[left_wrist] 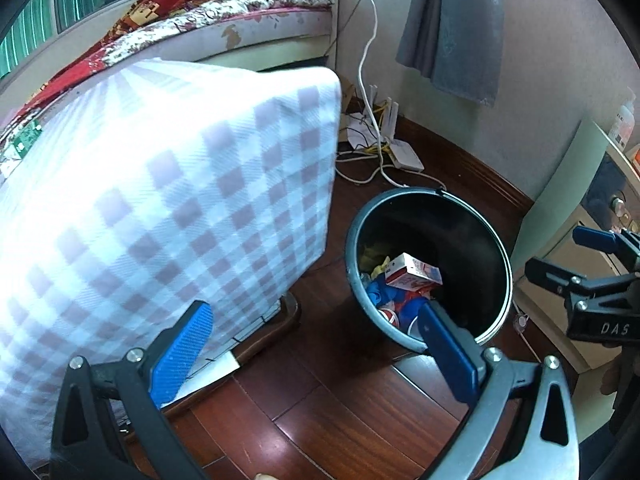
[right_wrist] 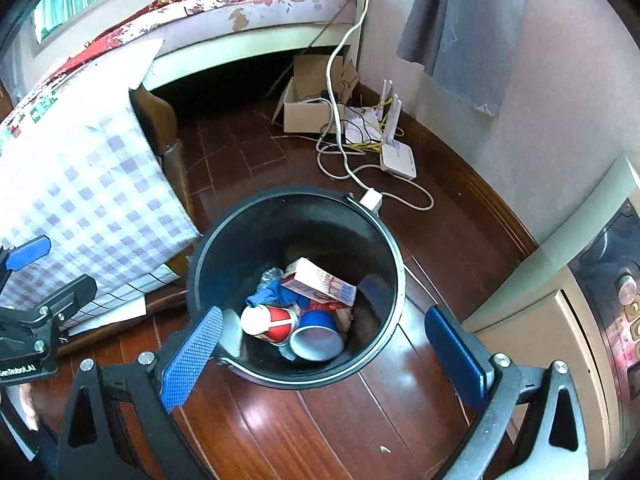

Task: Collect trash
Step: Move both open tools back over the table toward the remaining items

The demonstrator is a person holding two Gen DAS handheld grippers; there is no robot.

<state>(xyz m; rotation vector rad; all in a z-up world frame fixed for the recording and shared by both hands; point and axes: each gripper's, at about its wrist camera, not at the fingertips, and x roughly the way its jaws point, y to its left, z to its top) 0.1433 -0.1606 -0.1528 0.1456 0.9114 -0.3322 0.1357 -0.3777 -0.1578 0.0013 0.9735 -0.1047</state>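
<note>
- Left wrist view: the left tongs (left_wrist: 316, 344) hang spread wide with nothing between the blue pads, beside the round black plastic trash bin (left_wrist: 430, 268) on the dark red wooden floor (left_wrist: 320, 412).
- The bin stands just beside the corner of the bench draped in a white-and-lilac checked cloth (left_wrist: 168, 200), probably so trash can be dropped straight in.
- A red-and-white carton (left_wrist: 414, 272) already lies inside.
- Right wrist view: the right tongs (right_wrist: 324, 356) gape equally wide and empty directly above the bin's near rim, which suits a release.
- Inside lie a red-and-white paper cup (right_wrist: 270, 322), a blue cup (right_wrist: 318, 338) and crumpled blue wrapping (right_wrist: 266, 294).
- White cables and a router (right_wrist: 398, 156) lie by the wall.
</note>
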